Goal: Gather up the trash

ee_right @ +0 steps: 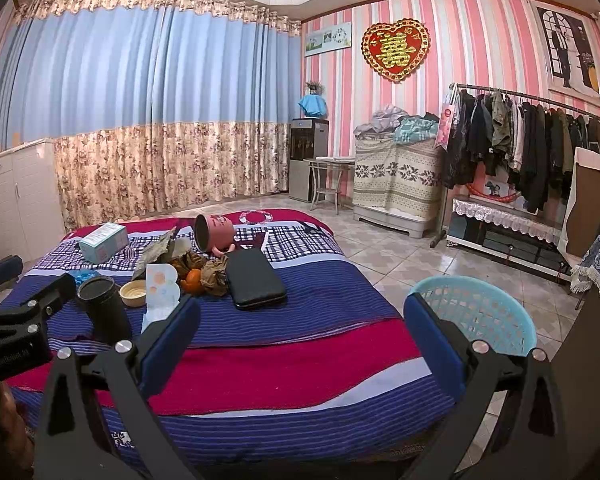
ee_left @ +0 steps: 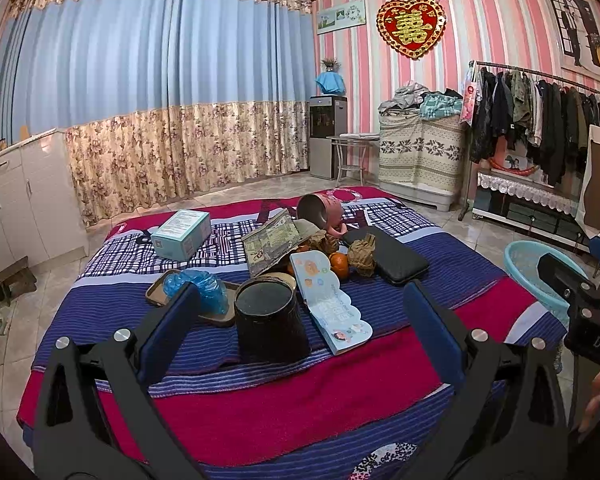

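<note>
I read the left gripper (ee_left: pixel 300 332) as fully spread: its two blue-padded fingers stand wide apart above the near edge of the striped blue, red and white bed cover (ee_left: pixel 284 396), clamping nothing and touching nothing. The right gripper (ee_right: pixel 300 340) is spread to the same width, likewise empty and clear of all contact. Between the left fingers I see the upright black cylindrical canister (ee_left: pixel 270 322), its top dark; I cannot tell what it contains. Just behind it lies a small round cream bowl (ee_right: pixel 133 293), which looks empty in the right view. To the canister's left sits a flat brown rectangular tray (ee_left: pixel 156 294) carrying a crumpled blue plastic bag (ee_left: pixel 202 286). The trash cluster lies mid-bed: a crumpled brown paper ball (ee_left: pixel 363 253), a torn printed paper wrapper (ee_left: pixel 274 242), and orange fruits (ee_left: pixel 339 263) touching the paper ball. A pale blue illustrated card booklet (ee_left: pixel 328 302) leans just right of the canister. A pink ceramic mug (ee_left: pixel 320 212) lies tipped on its side behind the cluster, mouth open, interior apparently empty. A black rectangular zip case (ee_left: pixel 392 254) lies right of the paper ball, and a light teal cardboard box (ee_left: pixel 182 232) stands well left. The light blue perforated plastic basket (ee_right: pixel 476 312) stands on the tiled floor beside the bed's right edge, with nothing visible inside.
</note>
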Demonstrator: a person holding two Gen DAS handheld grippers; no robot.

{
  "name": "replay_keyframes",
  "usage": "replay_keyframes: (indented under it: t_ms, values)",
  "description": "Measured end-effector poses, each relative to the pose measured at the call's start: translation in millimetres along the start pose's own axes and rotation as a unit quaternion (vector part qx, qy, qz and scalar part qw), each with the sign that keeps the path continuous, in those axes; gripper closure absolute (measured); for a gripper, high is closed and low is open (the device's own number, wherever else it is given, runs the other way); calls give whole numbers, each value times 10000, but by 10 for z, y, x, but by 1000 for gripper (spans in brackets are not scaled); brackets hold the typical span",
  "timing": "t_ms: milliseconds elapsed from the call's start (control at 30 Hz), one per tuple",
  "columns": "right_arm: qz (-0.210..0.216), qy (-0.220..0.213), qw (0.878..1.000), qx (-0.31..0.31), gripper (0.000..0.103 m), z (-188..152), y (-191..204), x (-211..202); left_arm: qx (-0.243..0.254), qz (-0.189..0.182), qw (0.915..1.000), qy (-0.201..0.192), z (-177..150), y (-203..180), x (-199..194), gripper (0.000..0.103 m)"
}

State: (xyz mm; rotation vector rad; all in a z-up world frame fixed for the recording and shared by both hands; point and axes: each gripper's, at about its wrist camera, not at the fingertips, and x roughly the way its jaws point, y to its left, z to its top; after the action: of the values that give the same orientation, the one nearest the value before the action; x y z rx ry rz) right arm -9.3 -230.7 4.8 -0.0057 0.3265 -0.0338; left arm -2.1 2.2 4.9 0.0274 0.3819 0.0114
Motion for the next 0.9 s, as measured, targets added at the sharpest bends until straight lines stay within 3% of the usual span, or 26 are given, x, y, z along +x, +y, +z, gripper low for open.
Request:
replay_keyframes:
  t_ms: [900]
  values:
    - [8,94,9999,57,4,-50,-35,124,-125,274,9995,103,-10,287,132,5]
